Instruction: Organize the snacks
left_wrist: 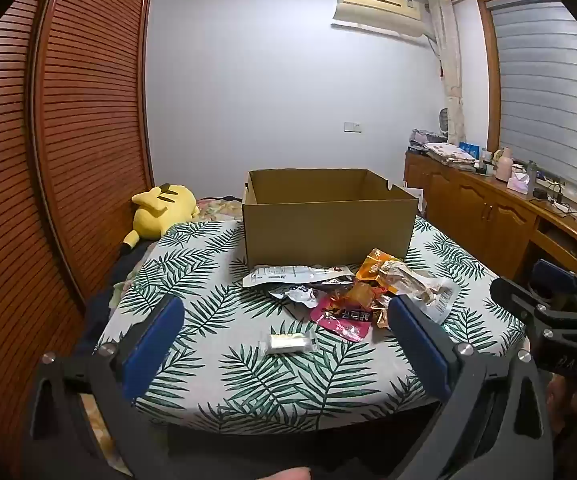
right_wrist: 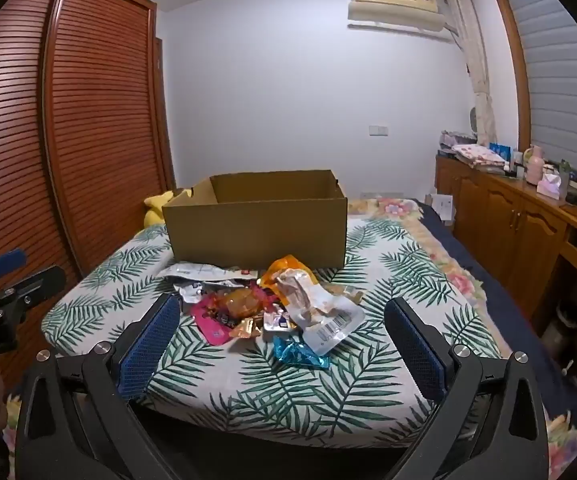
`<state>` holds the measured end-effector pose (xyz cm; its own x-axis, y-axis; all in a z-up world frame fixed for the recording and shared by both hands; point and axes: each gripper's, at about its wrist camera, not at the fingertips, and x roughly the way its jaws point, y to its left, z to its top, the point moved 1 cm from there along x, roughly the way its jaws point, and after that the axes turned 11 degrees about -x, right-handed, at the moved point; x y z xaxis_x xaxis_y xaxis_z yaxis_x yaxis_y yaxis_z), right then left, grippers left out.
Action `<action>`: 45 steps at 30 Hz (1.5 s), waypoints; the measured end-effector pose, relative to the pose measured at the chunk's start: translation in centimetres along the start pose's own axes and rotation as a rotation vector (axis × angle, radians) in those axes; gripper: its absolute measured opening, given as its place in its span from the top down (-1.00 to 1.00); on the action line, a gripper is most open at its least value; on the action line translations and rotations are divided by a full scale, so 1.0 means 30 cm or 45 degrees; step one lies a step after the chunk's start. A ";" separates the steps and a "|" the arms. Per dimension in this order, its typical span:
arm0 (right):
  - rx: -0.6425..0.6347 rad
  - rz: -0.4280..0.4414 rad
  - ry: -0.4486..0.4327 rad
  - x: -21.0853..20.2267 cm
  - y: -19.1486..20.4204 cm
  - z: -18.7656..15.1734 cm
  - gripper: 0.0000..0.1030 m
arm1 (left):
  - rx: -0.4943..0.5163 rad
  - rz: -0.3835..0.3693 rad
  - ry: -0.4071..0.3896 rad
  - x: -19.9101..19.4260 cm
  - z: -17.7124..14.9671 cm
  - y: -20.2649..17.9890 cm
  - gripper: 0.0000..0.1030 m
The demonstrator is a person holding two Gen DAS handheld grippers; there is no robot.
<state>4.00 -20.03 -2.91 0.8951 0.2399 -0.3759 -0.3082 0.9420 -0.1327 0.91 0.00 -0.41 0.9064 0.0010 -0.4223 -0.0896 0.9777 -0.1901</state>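
Both tongs were spread wide and empty: the small clear-wrapped snack [left_wrist: 287, 341] lay just ahead of the left gripper [left_wrist: 284, 344], its long axis crosswise between the fingers, while the snack pile [right_wrist: 272, 304] and cardboard box [right_wrist: 256, 228] lay beyond the right gripper [right_wrist: 282, 340].

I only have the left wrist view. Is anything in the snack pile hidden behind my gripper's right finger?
Observer: Yes. A blue foil wrapper lies at the near edge of the snack pile, touching the white barcode pouch.
Operator: Could the other hand take it?
Observer: Probably. The right gripper is open with nothing between its fingers, and the wrapper sits just ahead of it.
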 end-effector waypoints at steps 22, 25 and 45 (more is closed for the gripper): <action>-0.009 -0.004 0.000 0.004 -0.003 0.003 -1.00 | 0.004 0.004 -0.003 0.005 -0.001 0.013 -0.99; -0.009 -0.004 0.001 0.001 -0.006 0.002 -1.00 | 0.010 0.006 -0.004 -0.008 0.000 0.013 -0.99; -0.009 -0.004 0.002 0.001 0.000 0.000 -1.00 | 0.015 0.004 -0.003 -0.008 -0.001 0.009 -0.99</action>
<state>4.03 -20.02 -2.92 0.8956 0.2367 -0.3767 -0.3076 0.9412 -0.1400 0.65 0.27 -0.39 0.9071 0.0048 -0.4210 -0.0879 0.9800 -0.1783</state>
